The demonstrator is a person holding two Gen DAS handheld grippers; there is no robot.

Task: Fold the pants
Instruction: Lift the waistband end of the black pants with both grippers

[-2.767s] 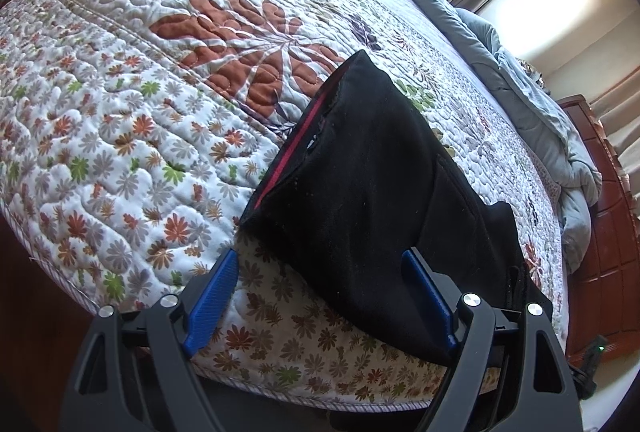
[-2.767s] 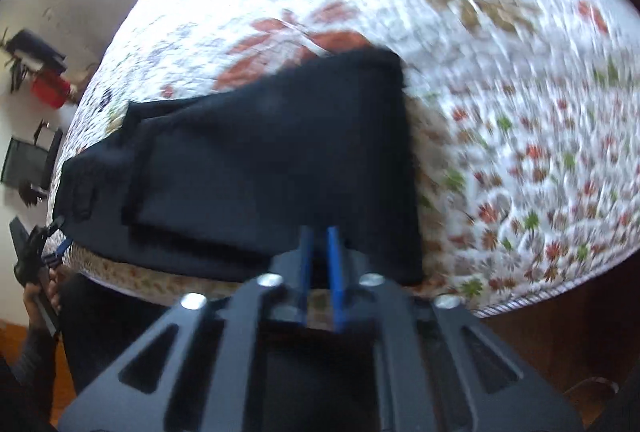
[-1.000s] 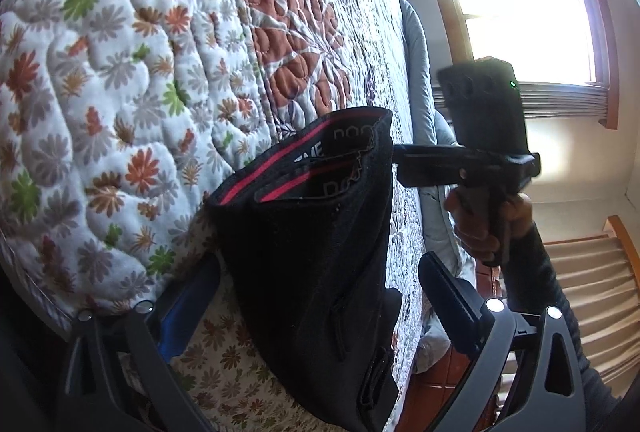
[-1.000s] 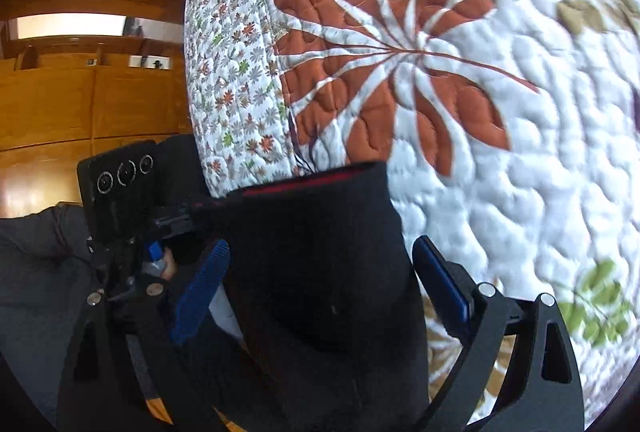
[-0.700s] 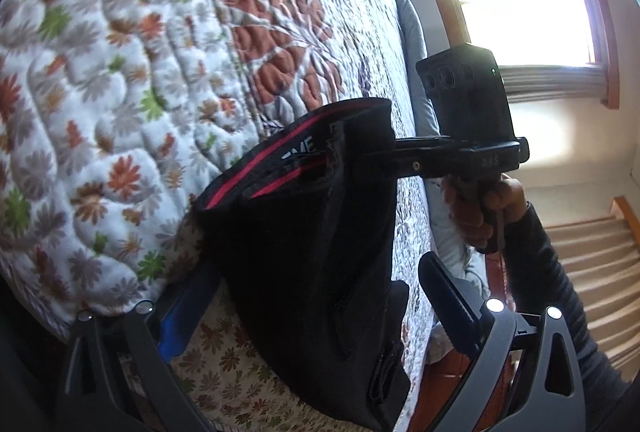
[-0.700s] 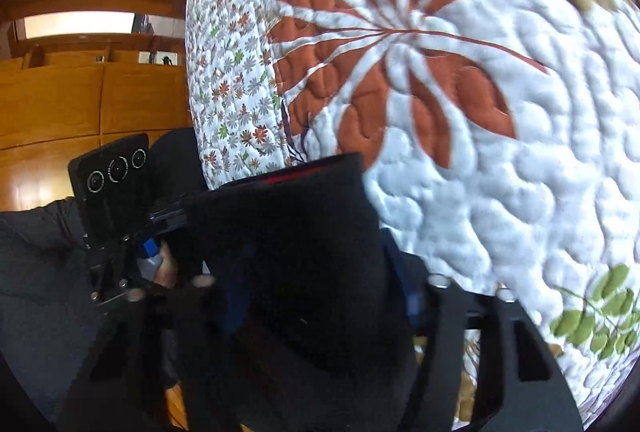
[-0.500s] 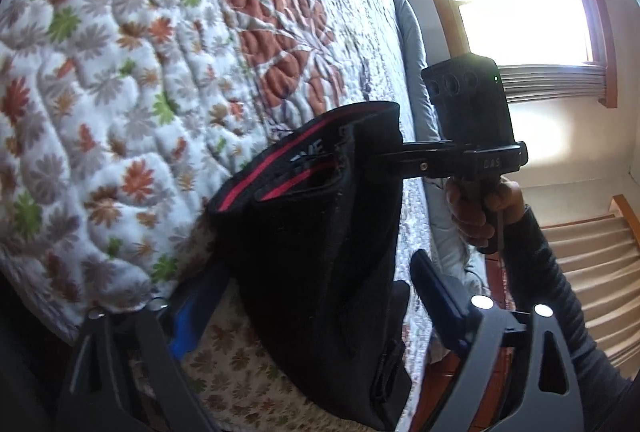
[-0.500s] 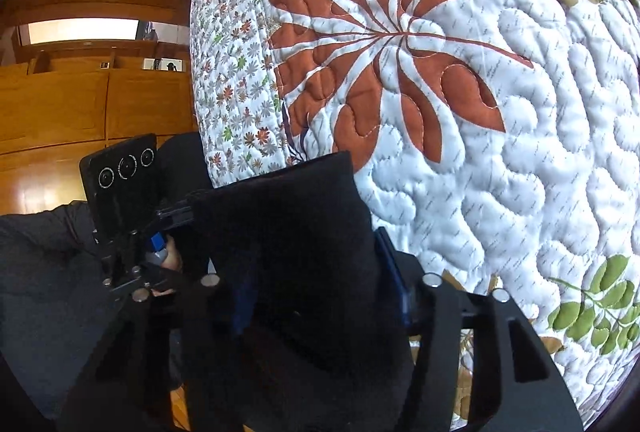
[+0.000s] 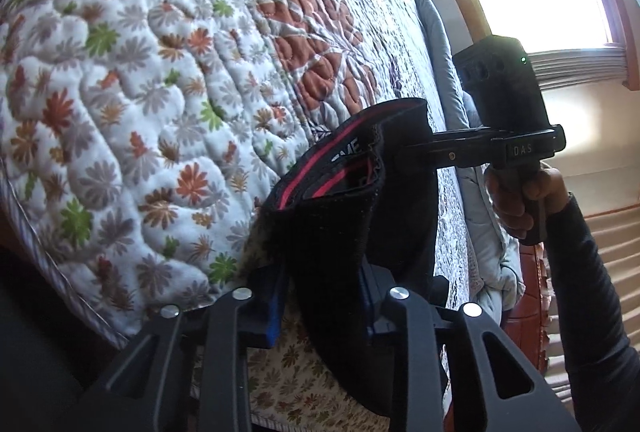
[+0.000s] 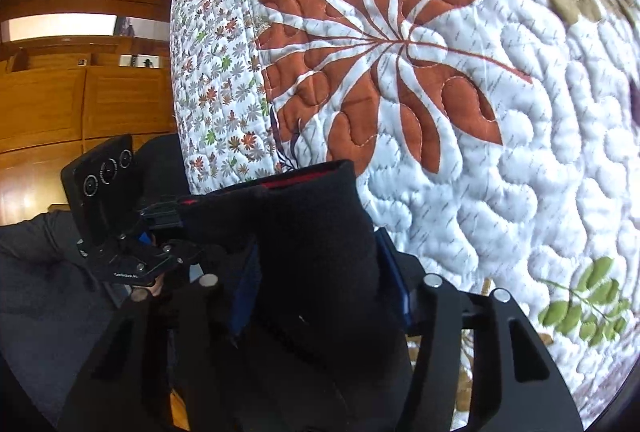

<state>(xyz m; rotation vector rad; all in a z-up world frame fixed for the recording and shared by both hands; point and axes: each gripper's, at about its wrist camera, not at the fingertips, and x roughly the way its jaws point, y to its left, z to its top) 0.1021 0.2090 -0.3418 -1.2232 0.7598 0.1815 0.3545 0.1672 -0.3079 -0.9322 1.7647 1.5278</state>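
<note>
I hold the black pants (image 9: 344, 232) with both tools: the left gripper (image 9: 320, 296) and the right gripper (image 10: 320, 284) are each closed on the fabric. The waistband end stands up above the near edge of the bed (image 9: 132, 79), long axis hanging downward.

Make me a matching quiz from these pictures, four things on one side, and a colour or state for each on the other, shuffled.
Things:
1. black pants
2. quilted floral bedspread
3. left hand-held gripper
4. large quilted leaf

States:
A. rust orange
B. clamped on dark fabric
C. white with small flowers
D. red stripe inside the waistband

Pairs: 1-D, 2-C, 3-B, 4-A
</note>
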